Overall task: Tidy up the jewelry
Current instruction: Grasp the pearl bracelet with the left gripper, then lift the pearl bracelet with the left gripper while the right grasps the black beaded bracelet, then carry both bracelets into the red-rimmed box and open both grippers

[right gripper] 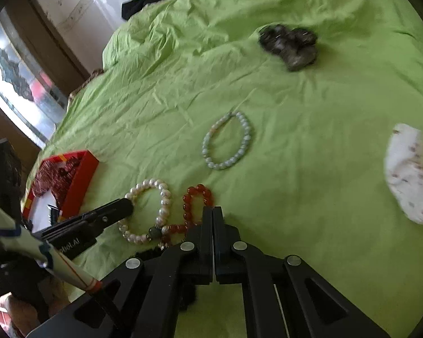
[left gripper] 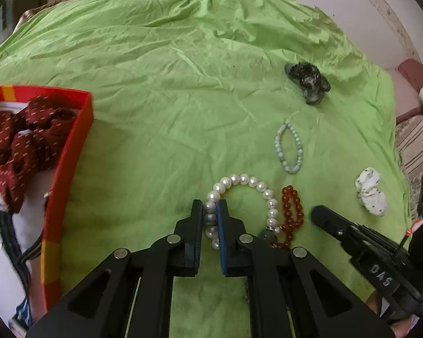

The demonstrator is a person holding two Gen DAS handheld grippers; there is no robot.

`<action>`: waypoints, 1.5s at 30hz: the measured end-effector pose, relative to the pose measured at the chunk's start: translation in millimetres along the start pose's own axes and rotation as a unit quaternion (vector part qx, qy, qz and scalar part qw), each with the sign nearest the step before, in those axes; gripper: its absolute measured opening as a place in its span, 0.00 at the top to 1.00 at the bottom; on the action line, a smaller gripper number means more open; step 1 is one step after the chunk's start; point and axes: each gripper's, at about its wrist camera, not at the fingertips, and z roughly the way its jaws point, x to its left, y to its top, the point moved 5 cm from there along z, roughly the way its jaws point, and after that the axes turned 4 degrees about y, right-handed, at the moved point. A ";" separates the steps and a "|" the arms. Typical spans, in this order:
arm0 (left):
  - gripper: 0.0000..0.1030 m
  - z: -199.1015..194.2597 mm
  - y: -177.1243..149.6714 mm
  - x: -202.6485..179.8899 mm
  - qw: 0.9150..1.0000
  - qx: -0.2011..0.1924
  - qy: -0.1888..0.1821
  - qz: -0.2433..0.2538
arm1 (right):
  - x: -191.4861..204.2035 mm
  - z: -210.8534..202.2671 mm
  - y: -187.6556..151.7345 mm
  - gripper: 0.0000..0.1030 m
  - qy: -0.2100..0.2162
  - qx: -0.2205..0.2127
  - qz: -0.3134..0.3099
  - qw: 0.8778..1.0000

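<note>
A white pearl bracelet [left gripper: 245, 178] [right gripper: 163, 194] lies on the green sheet [left gripper: 155, 84]. My left gripper [left gripper: 210, 205] is shut on its left side, with pearls pinched between the pads; in the right wrist view the left gripper [right gripper: 128, 205] touches the same loop. A red bead bracelet [left gripper: 292, 197] [right gripper: 189, 197] lies just right of the pearls. My right gripper [right gripper: 213, 209] [left gripper: 315, 214] is shut, jaws pressed together at the red bracelet's right edge, with nothing seen between them. A pale green bead bracelet [left gripper: 289, 148] [right gripper: 227, 140] lies farther back.
A red box [left gripper: 70, 155] [right gripper: 81, 183] at the left holds a maroon dotted scrunchie [left gripper: 25, 140]. A dark scrunchie [left gripper: 307, 81] [right gripper: 289, 45] sits far back. A white scrunchie [left gripper: 370, 194] [right gripper: 409, 174] lies to the right. The sheet's edge drops off at right.
</note>
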 end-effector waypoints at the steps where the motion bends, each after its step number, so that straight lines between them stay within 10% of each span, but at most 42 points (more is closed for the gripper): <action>1: 0.91 -4.0 -0.2 0.8 1.000 -0.001 -0.003 -0.005 | -1.9 -8.9 -0.2 0.99 -0.004 -0.008 0.002 1.000; 8: 0.91 -44.3 -11.2 4.7 1.000 -0.025 0.000 -0.005 | -1.5 -50.1 -6.3 0.98 -0.009 -0.029 -0.005 1.000; 13: 0.91 -52.1 -25.9 24.2 0.999 -0.022 0.023 -0.008 | 26.6 -51.9 -32.5 0.50 0.029 -0.021 -0.051 0.998; 21: 0.91 -24.2 -32.9 39.0 1.000 0.008 0.017 -0.018 | 84.8 -23.9 -57.0 0.52 0.007 -0.004 -0.192 0.981; 25: 0.91 -20.2 -33.2 36.4 1.000 0.004 0.016 -0.010 | 81.3 -1.7 -62.5 0.84 -0.024 0.019 -0.204 0.978; 45: 0.91 -106.3 -53.9 9.8 0.999 -0.035 -0.035 0.018 | -30.2 -137.8 -74.4 0.92 -0.140 -0.065 -0.033 0.988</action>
